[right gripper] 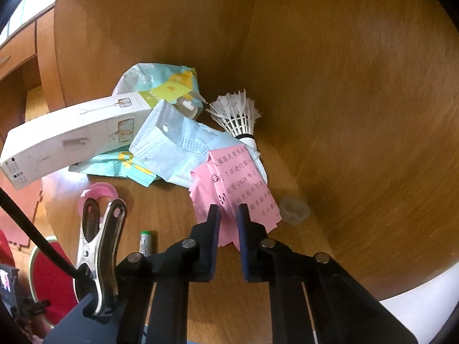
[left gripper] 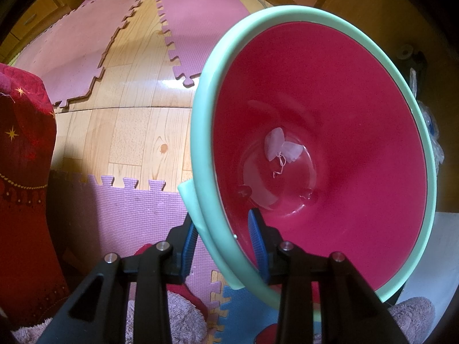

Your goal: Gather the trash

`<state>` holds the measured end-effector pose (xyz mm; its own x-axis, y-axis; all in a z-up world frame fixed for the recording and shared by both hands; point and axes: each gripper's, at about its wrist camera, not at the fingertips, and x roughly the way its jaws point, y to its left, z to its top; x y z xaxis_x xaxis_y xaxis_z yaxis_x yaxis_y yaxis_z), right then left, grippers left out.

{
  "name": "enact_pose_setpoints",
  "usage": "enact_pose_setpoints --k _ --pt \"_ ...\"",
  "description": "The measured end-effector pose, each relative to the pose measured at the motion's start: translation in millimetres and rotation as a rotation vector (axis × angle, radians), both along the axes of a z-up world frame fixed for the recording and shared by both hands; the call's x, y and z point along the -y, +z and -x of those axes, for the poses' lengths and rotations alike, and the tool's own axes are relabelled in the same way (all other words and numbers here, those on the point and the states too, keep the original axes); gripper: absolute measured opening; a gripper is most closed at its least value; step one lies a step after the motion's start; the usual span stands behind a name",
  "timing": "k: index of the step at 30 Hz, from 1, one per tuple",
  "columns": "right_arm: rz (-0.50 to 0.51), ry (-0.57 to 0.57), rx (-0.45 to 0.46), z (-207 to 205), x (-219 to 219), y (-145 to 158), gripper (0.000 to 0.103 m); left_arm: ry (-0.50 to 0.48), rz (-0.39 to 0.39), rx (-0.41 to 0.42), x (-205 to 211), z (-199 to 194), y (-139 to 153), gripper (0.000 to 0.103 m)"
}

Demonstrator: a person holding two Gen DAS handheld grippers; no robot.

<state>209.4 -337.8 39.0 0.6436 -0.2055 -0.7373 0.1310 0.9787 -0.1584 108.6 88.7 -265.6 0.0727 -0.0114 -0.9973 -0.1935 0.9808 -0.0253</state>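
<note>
The right claw [right gripper: 228,213] had pinched its dark blue pads onto the near edge of a crumpled pink paper slip printed with black characters [right gripper: 235,186], which lay on the brown wooden surface [right gripper: 358,114]. Just left of that claw, a small green-capped cylinder [right gripper: 147,242] and a metal spring clamp [right gripper: 99,246] lay close by, with a pink ring of tape [right gripper: 99,192] beyond the clamp. To the right of the slip sat a small translucent plastic cap [right gripper: 295,210]. Farther back, the slip overlapped a pale blue pleated face mask [right gripper: 175,146], and a white feathered shuttlecock [right gripper: 239,114] stood just behind it. A long white cardboard box [right gripper: 68,137] leaned over the mask's left side, resting on a torn mint and yellow wrapper [right gripper: 160,80] at the back of the heap.

The left claw [left gripper: 225,245] gripped the near rim of a round plastic bucket with a mint green rim and magenta inside [left gripper: 330,86], one blue pad outside the wall and one inside. At the bucket's bottom lay a small whitish scrap with a thin string [left gripper: 279,147]. Beyond the bucket spread a light wooden floor [left gripper: 137,132] with purple interlocking foam mats [left gripper: 198,23], and a dark red patterned cloth [left gripper: 23,149] hung at the left.
</note>
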Motion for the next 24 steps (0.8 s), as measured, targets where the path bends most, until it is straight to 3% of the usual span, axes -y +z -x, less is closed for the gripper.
enact_pose_setpoints --k 4,19,21,23,24 --pt "-0.013 0.001 0.01 2 2 6 0.001 0.0 0.0 0.0 0 0 0 0.037" --pt "0.011 0.043 0.061 18 0 17 0.002 -0.001 0.0 0.0 0 0 0 0.037" --pt "0.035 0.036 0.076 18 0 20 0.007 0.0 0.0 0.0 0 0 0 0.037" --pt "0.03 0.019 0.074 16 4 21 0.035 -0.001 0.0 0.0 0 0 0 0.037" --pt "0.041 -0.003 0.074 14 6 21 0.04 -0.001 0.0 0.0 0 0 0 0.037"
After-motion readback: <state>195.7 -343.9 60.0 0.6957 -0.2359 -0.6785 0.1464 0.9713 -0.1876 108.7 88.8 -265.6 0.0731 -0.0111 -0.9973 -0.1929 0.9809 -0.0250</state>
